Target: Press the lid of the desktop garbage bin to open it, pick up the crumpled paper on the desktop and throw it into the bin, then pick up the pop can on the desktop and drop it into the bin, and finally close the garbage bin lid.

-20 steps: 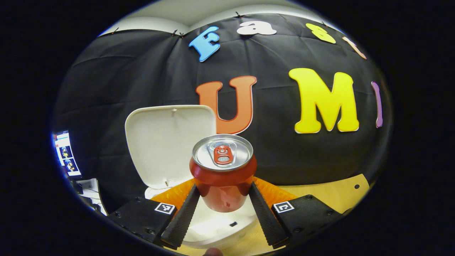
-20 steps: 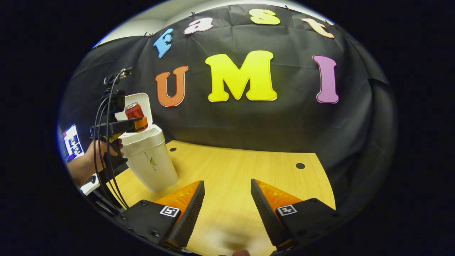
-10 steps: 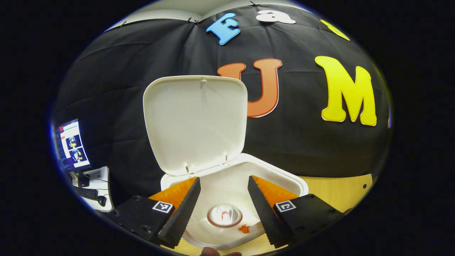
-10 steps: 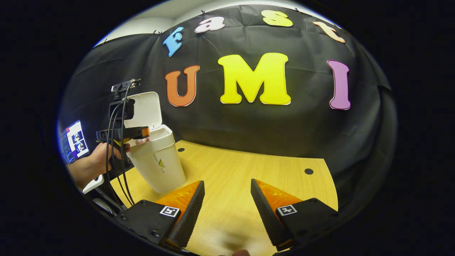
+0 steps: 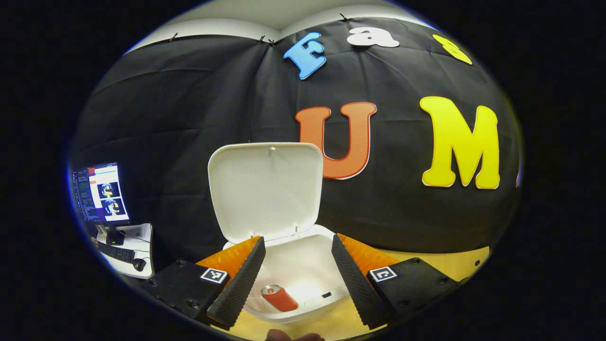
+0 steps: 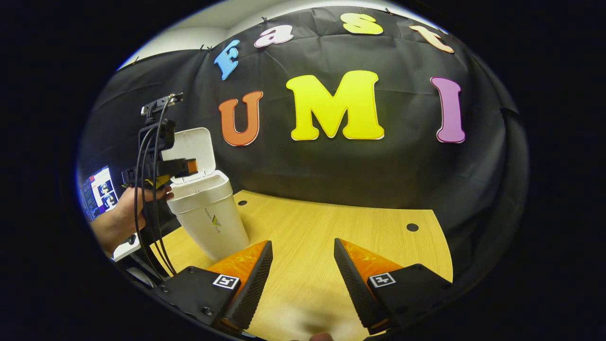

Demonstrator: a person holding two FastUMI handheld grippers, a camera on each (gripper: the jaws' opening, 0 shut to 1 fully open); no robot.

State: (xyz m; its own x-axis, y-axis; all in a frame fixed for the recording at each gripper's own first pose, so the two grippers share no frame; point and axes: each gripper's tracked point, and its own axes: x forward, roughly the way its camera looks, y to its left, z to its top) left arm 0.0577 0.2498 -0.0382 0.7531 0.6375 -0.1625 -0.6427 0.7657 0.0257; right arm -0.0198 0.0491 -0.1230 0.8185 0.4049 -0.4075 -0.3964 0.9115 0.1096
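Pop can (image 5: 279, 298): lying inside bin (image 5: 310, 310), lid (image 5: 266, 189) raised, below released left gripper (image 5: 296, 248); right gripper (image 6: 303, 253) released, empty

1. Setting: a recording booth in a lab or office. A black cloth wall (image 6: 355, 170) hangs pinned behind a pale wooden desktop (image 6: 322, 232).
2. The desktop has round holes (image 6: 412, 227) drilled in it.
3. Beyond the cloth's left edge, a lit monitor (image 5: 98, 193) stands on a white side desk (image 5: 128, 246) with a keyboard (image 5: 115, 254) and a mouse (image 5: 138, 264).
4. Above the cloth, a plain light wall (image 5: 284, 12) shows.
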